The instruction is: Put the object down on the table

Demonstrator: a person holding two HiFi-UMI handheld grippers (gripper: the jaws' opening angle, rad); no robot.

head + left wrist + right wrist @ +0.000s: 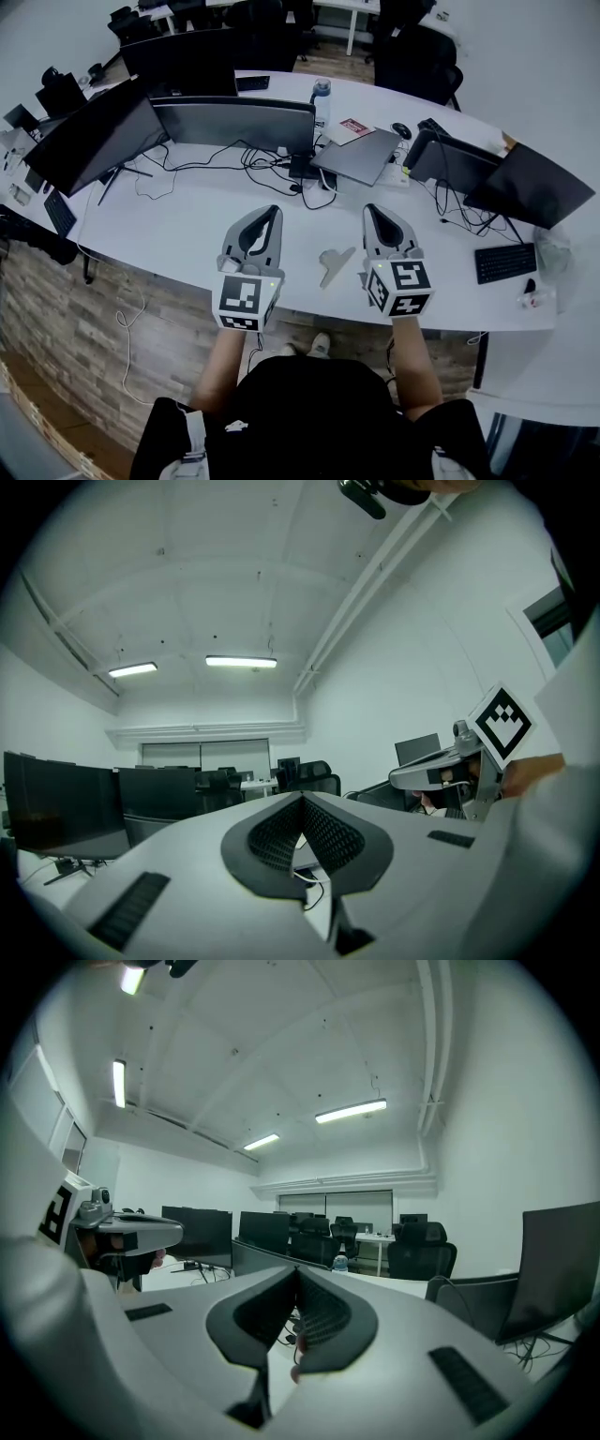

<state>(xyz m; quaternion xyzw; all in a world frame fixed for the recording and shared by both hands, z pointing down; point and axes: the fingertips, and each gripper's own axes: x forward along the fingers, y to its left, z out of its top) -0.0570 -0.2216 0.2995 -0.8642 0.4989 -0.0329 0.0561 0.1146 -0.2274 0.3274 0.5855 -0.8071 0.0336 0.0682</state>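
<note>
Object, seemingly a grey bracket, flat on the white table.

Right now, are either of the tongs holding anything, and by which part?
Nothing is held. The left tongs and right tongs are both shut and empty; the grey object lies free on the table.

The object is laid on the bench, near its front edge. It is seen between the left tool and the right tool, touched by neither. Behind them a laptop is placed, with the middle monitor to its left and a bottle further back. A keyboard is set at the right, before the right monitor. Chairs are ranged behind the bench.
</note>
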